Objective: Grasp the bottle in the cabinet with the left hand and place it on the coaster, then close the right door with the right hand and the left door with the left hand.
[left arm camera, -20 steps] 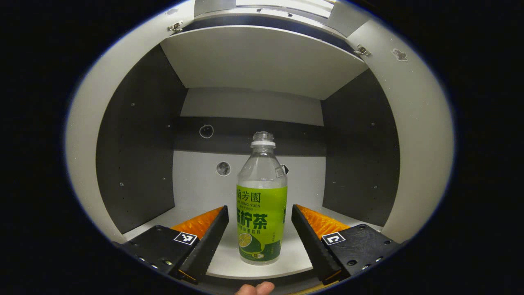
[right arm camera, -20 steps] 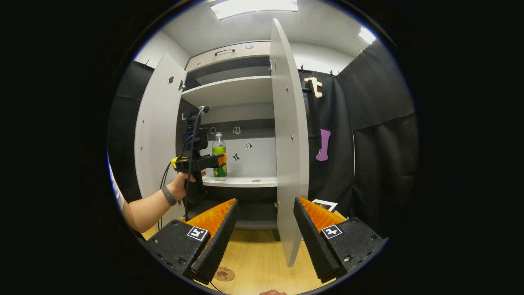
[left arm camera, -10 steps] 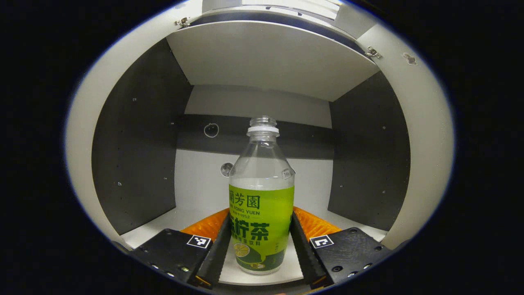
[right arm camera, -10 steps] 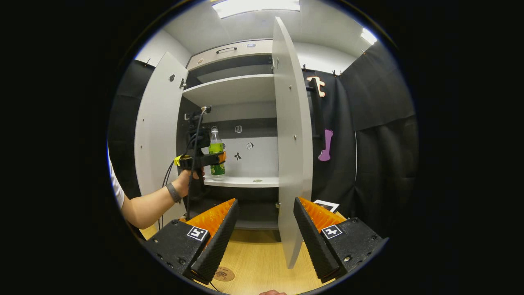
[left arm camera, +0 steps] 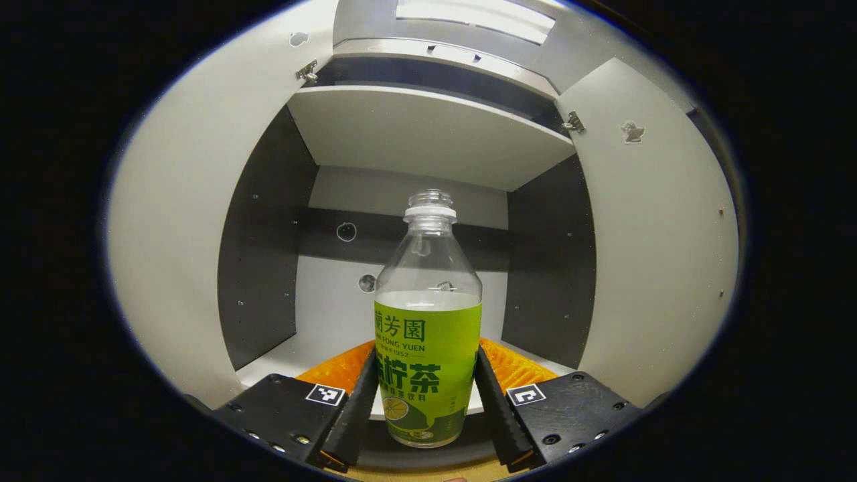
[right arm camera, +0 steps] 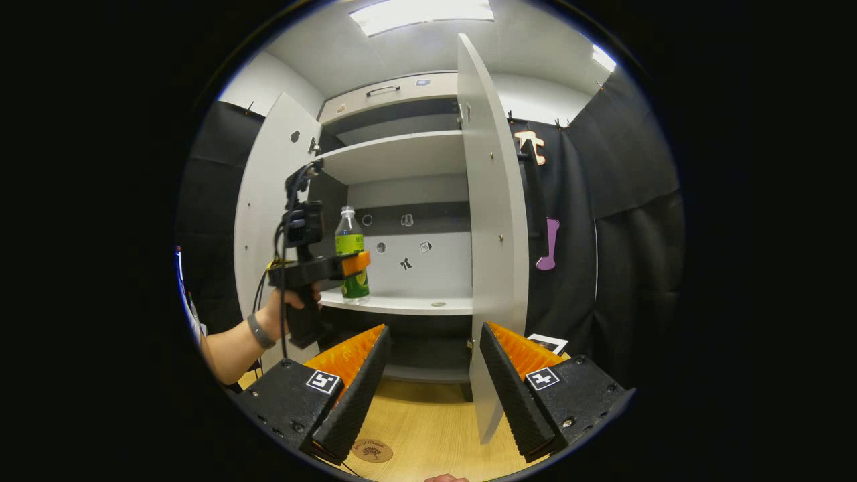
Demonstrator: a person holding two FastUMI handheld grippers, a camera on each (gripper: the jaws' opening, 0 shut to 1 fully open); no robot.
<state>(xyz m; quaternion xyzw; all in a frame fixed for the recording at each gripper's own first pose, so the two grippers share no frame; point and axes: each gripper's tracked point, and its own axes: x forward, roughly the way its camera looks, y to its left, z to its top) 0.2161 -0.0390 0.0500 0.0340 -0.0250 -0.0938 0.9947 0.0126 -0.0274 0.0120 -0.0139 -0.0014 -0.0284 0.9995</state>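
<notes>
The left gripper (left arm camera: 426,402) is clamped on the bottle (left arm camera: 427,335), lifted near the shelf edge; the right gripper (right arm camera: 432,375) gapes empty; coaster (right arm camera: 371,450) and both doors remain.

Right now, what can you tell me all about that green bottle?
The bottle is clear plastic with a bright green label around its lower half and no cap on its ridged neck. It looks empty above the label. It stands upright, held between the left gripper fingers, which press on both sides of the label. In the right gripper view it is at the front edge of the cabinet shelf.
</notes>
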